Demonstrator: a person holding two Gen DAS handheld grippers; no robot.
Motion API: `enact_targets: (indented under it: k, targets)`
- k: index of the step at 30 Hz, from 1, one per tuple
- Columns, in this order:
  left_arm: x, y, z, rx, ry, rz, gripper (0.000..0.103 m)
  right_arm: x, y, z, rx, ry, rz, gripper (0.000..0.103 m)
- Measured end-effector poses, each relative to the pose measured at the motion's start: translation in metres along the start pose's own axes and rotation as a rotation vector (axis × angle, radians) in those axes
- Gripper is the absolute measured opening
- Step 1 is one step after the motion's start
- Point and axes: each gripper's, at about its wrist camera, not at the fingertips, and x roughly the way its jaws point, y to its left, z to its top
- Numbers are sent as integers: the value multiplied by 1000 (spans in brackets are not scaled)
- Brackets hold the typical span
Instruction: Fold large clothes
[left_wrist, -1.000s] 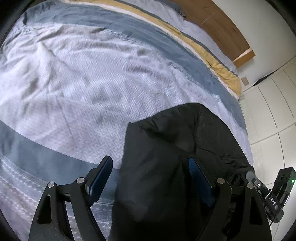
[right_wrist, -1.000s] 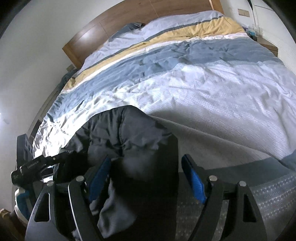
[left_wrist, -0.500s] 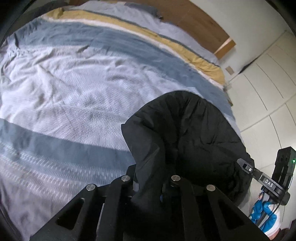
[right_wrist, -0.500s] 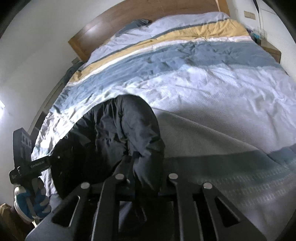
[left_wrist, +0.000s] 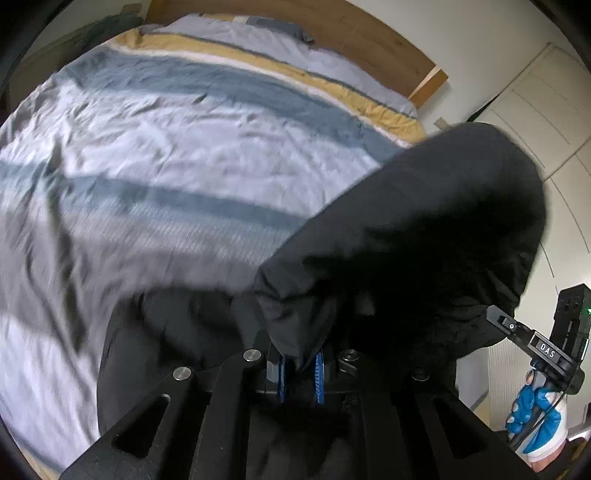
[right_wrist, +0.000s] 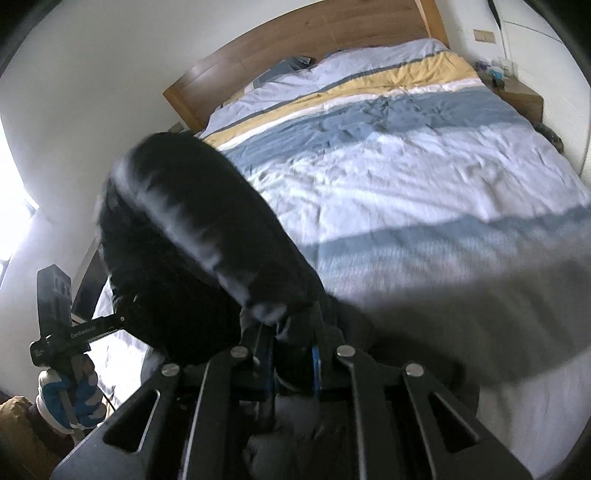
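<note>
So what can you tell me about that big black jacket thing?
The black jacket looks puffy and soft, like a padded coat, with a matte dark fabric. It is bunched and blurred, hanging in a hump above the striped bed. The left gripper and right gripper are each shut on a pinch of its edge. Zips or sleeves cannot be made out.

I see daylight glaring white at the left edge of the right wrist view, motion blur smearing the bed (right_wrist: 424, 192) and black jacket (left_wrist: 436, 221), and fisheye bending toward dark corners.
</note>
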Motion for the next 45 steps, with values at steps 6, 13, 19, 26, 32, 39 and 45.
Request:
enact_targets:
  k: [6,13,19,26,32,39,45]
  targets:
    - [-13,4,-50,41,5,31,11,-18,-5,-63,52,19,-26,14]
    - [-8,21,-102,112,-8,114,10,-12,-24,-125,64,27,-52,14]
    - [-1,44,-136,135,10,166,10,-8,-35,-156,54,30,-67,17]
    - [-30,57,-148,96,-29,165,11,-20,-33,-165,3,34,-93,35]
    - [-64,35,-135,114,-85,141,43,-54,-28,-166,-18,9,-103,45]
    - [-65,-1,-111,146,-118,99,57,-75,6,-136,-82,-55,-47,45]
    - [-43,-17,-104,191,-98,89,60,-53,35,-118,-145,-36,11,49]
